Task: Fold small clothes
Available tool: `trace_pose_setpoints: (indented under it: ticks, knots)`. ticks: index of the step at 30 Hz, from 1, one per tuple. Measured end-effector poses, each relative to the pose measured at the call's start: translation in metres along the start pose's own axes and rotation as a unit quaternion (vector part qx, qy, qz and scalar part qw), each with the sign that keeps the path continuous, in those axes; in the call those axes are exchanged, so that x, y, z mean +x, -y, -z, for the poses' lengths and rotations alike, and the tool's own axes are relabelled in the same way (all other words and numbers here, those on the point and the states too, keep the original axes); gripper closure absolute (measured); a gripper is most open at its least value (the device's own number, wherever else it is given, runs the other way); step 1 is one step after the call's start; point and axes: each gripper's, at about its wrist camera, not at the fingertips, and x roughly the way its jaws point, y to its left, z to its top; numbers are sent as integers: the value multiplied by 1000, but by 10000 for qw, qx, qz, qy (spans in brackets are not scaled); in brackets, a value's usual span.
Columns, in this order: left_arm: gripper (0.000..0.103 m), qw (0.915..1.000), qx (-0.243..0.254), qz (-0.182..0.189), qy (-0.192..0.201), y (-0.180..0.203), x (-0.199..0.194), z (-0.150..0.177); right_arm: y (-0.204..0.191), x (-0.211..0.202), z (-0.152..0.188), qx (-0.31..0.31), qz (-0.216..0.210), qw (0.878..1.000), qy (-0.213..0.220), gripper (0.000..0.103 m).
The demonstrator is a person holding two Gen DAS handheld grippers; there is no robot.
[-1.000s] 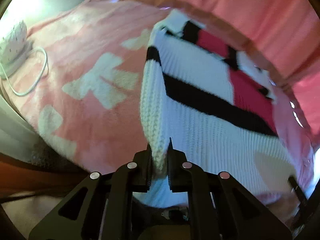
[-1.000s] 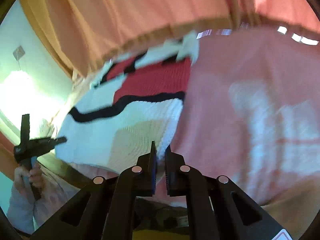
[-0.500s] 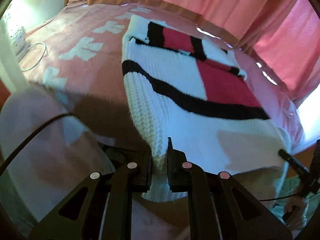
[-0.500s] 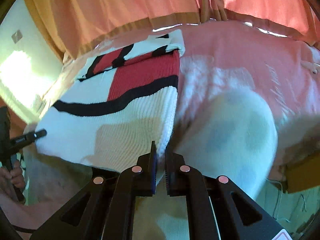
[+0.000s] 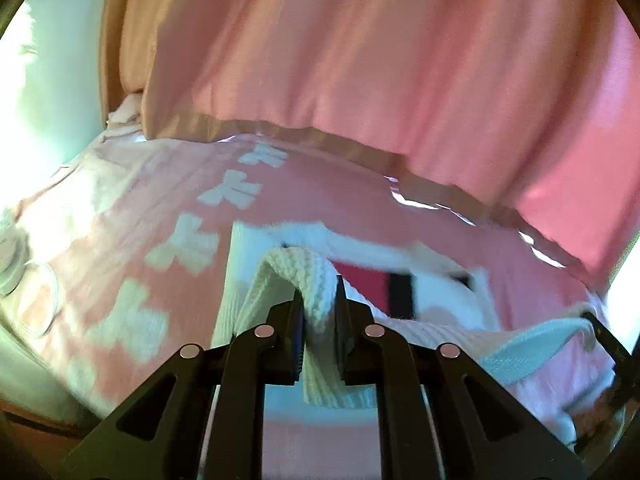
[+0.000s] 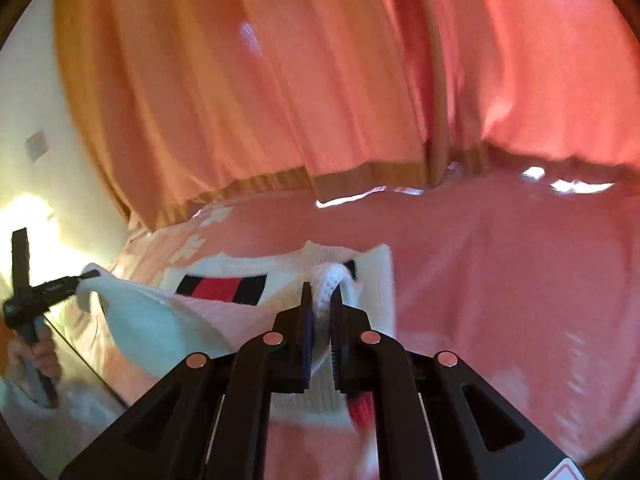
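We hold the sweater [image 5: 316,296] by its near hem, left tongs [image 5: 318,320] and right tongs [image 6: 320,320] each pinching a corner (white knit bunched between the jaws). The far half lies ahead on the bed [image 5: 120,208], collar end beyond, so we judge the fold runs forward, both hands equally near.

Both views are taken low over the pink blanket [image 5: 132,208], close to the knit sweater [image 5: 436,340], and are aimed at the pink curtain [image 6: 280,80] behind it. The sweater, blanket and curtain are shared; the left gripper [image 6: 86,278] is seen from the right wrist.
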Motion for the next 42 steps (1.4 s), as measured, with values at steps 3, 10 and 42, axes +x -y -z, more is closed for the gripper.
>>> trace_pose_setpoints:
  ticks: [3, 10, 42]
  knots:
    - [90, 9978, -19, -480, -453, -11, 85, -25, 22, 82, -21, 317, 94, 9984, -450, 94]
    - [71, 9929, -592, -674, -786, -43, 169, -35, 48, 133, -26, 569, 595, 9954, -492, 50]
    - [48, 9876, 62, -556, -1467, -56, 150, 10, 26, 141, 42, -115, 569, 9751, -2139, 59]
